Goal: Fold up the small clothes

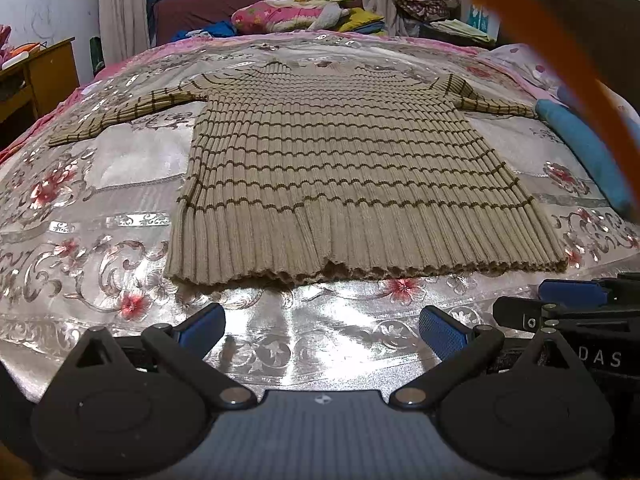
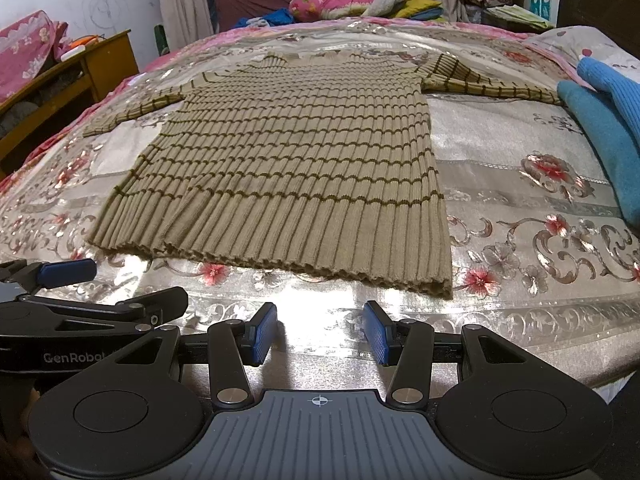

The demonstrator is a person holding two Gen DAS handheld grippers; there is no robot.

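Note:
A tan ribbed sweater with thin brown stripes [image 1: 340, 160] [image 2: 288, 160] lies flat on the bed, sleeves spread to both sides and hem toward me. My left gripper [image 1: 322, 334] hovers open just short of the hem's middle, nothing between its blue pads. In the right wrist view my right gripper [image 2: 320, 334] is open too, below the hem's right half, empty. Each gripper shows at the edge of the other's view: the right one [image 1: 572, 300] and the left one [image 2: 68, 272].
A shiny floral bedspread [image 1: 100, 208] [image 2: 540, 208] covers the bed. Blue folded cloth [image 1: 588, 152] [image 2: 600, 120] lies at the right by the sleeve end. Pillows and bedding [image 1: 288, 16] are piled at the headboard. A wooden table [image 2: 100, 64] stands left of the bed. A blurred orange strap [image 1: 560, 60] crosses the left wrist view.

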